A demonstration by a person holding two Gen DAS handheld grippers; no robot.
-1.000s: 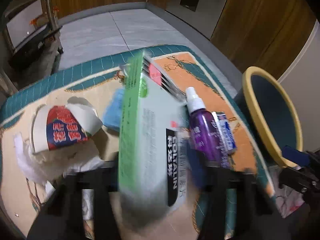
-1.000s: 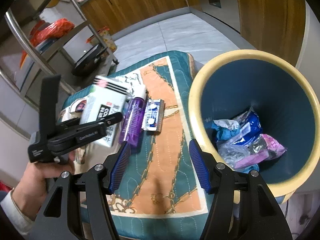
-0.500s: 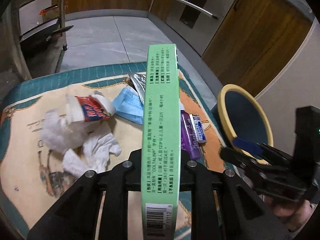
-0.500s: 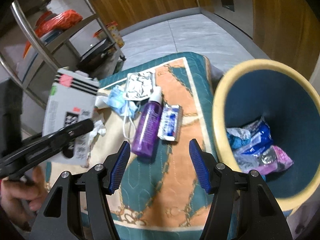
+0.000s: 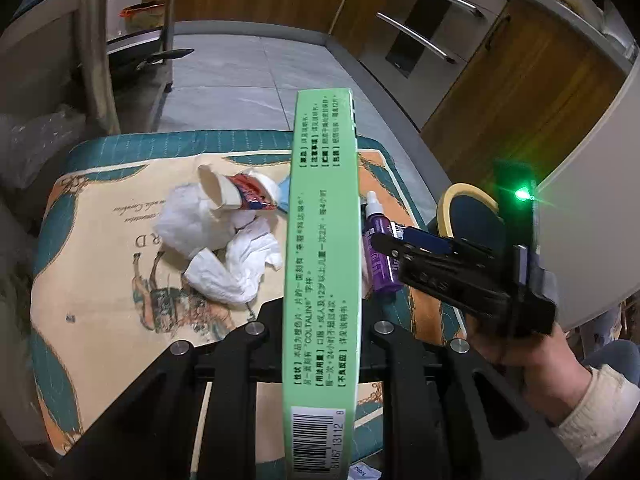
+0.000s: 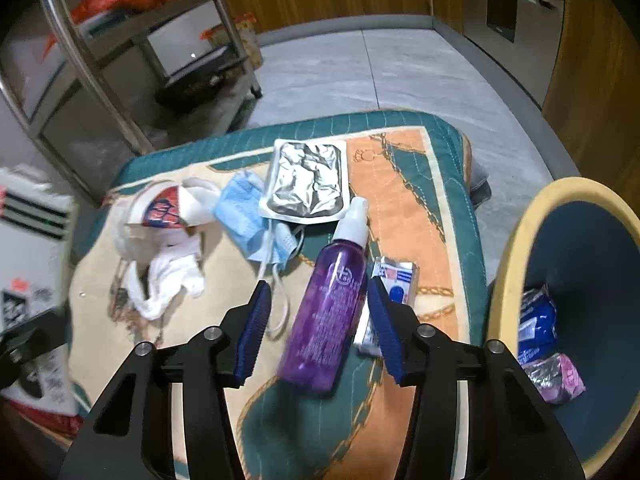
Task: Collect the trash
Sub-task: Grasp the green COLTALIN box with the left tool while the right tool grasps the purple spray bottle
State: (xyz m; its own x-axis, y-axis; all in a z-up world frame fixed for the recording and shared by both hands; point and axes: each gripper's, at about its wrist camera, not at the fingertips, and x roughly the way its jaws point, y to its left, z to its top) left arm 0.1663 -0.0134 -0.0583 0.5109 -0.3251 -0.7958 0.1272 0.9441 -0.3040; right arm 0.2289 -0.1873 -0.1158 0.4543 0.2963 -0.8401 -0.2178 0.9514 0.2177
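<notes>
1. Right gripper (image 6: 318, 324) straddles the purple spray bottle (image 6: 326, 312) lying on the patterned mat (image 6: 404, 216); its jaws have just been closing, with the bottle between them but the pads not visibly pressing yet.
2. Left gripper (image 5: 322, 320) is clenched on the green medicine box (image 5: 322, 260), held upright above the mat.
3. Blister pack (image 6: 394, 280) lies touching the bottle's right side, under the right pad.
4. Judgement: centre the pads on the bottle body, excluding the blister pack, before squeezing fully.
5. Bin (image 6: 516, 248) stands just right of the mat, already holding wrappers.
6. Mask (image 6: 248, 216), foil pouch (image 6: 306, 180), crushed cup (image 6: 160, 212) and tissues (image 6: 168, 280) remain.
</notes>
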